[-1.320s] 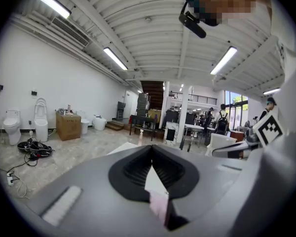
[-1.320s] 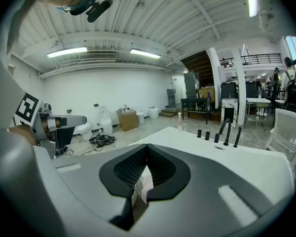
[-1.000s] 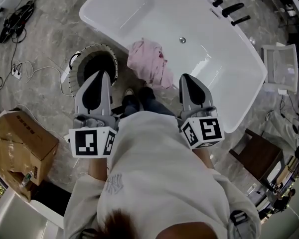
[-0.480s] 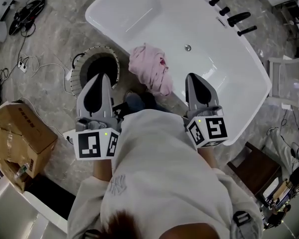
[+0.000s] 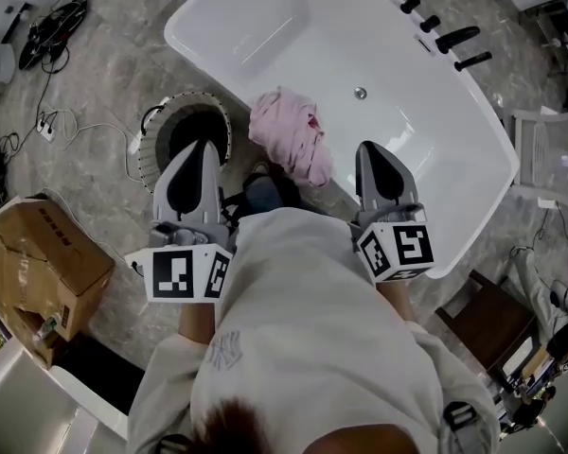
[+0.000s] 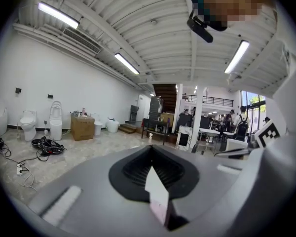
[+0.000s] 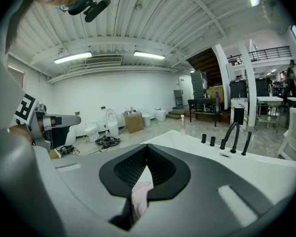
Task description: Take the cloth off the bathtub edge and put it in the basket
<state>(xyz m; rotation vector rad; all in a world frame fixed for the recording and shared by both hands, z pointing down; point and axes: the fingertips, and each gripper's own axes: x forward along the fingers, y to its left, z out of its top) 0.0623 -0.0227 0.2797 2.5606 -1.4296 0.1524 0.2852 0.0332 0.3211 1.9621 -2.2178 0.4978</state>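
A crumpled pink cloth (image 5: pixel 289 135) hangs over the near rim of the white bathtub (image 5: pixel 208 60). Left of it on the floor stands a round basket (image 5: pixel 191 130) with a pale rim and a dark inside. My left gripper (image 5: pixel 204 145) is held close to my body, its tip over the basket's near edge, jaws shut and empty. My right gripper (image 5: pixel 371 148) is also shut and empty, a little right of the cloth, above the tub rim. In the right gripper view a strip of the pink cloth (image 7: pixel 140 194) shows below the closed jaws (image 7: pixel 147 149).
A cardboard box (image 5: pixel 38 253) sits on the floor at the left, with cables (image 5: pixel 52 126) beyond it. Black taps (image 5: pixel 435 36) line the tub's far rim. A white stand (image 5: pixel 544 154) and brown furniture (image 5: pixel 488 310) are at the right.
The head view has shifted a little, so the tub and cloth sit slightly further right. Both grippers stay shut near my body. The cloth has not moved on the rim.
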